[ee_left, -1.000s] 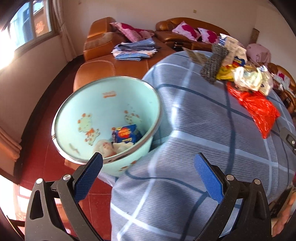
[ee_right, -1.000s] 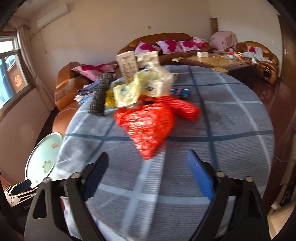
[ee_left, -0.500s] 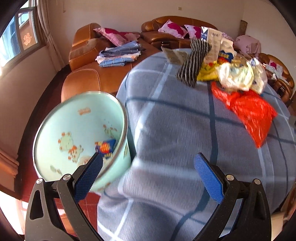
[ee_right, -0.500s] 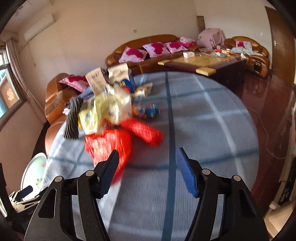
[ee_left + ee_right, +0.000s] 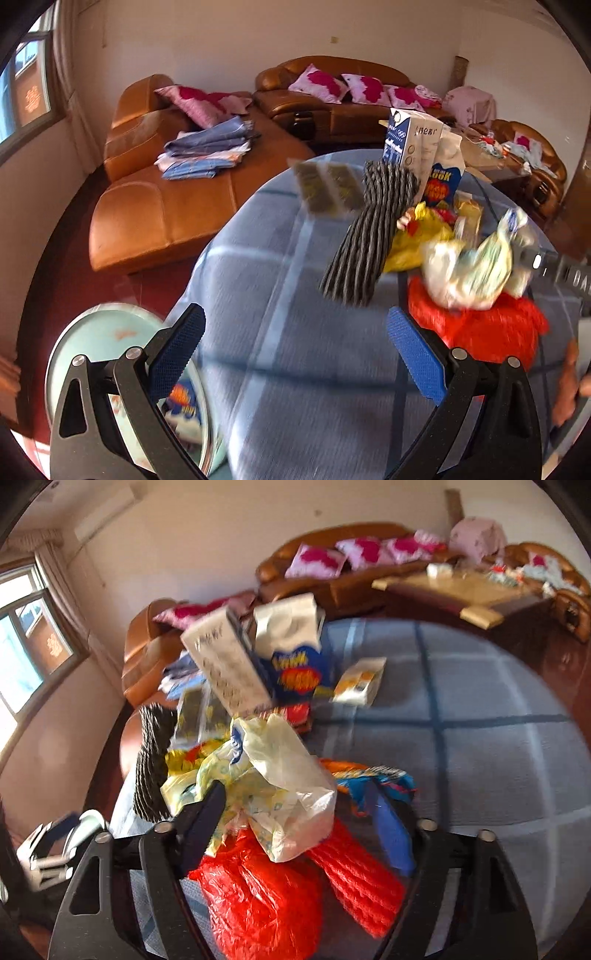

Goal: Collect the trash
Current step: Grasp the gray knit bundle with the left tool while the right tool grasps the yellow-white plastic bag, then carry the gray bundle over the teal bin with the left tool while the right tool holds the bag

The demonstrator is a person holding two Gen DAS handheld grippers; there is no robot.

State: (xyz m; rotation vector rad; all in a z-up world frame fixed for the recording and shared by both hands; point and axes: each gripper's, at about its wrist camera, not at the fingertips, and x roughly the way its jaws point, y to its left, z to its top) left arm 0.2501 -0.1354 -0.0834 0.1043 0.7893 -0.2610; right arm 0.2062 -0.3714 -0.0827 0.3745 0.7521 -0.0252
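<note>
Plastic bags make up most of the pile: a pale crumpled bag (image 5: 280,786) lies on a red bag (image 5: 255,897) near the worktop's (image 5: 498,716) left edge, light, soft and slippery, best pinched at a bunched fold; the right tool (image 5: 295,834), angled downward, is closing around the pale bag, pads not yet pressing; the left tool (image 5: 295,354) hangs open and empty above the worktop, beside the bin (image 5: 92,339).

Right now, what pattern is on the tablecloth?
Blue-grey tablecloth with a check of dark and pale stripes, clearest in the right wrist view.
</note>
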